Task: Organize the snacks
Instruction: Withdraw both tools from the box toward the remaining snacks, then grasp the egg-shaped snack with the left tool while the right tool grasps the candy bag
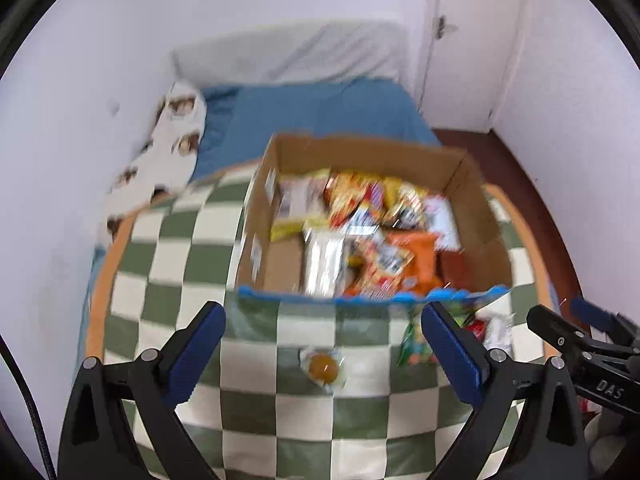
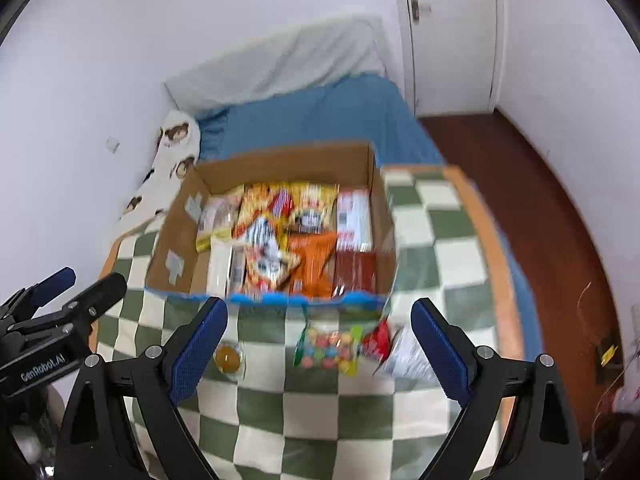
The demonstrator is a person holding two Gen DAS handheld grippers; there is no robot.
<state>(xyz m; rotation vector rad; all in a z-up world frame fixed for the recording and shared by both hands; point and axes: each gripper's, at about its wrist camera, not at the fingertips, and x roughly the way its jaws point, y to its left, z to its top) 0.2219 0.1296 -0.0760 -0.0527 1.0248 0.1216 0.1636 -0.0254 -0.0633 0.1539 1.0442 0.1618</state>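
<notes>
Nearby, loose candy bag (image 2: pixel 329 347) lies before cardboard box (image 2: pixel 280 164).

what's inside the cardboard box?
The box holds many snack packets: an orange bag, a brown pack, yellow-red bags. They overlap, so anything beneath them and most of the box floor is hidden.

We see two grippers of the same build. The left gripper (image 1: pixel 324 344) has black triangular arms with cut-out holes, silver round screws at the joints, and blue ribbed pads (image 1: pixel 452 354). The right gripper (image 2: pixel 320 342) looks alike; white letters "GenRobot.AI" mark one body, "DAS" the other. A black cable (image 1: pixel 34 420) runs beside.
</notes>
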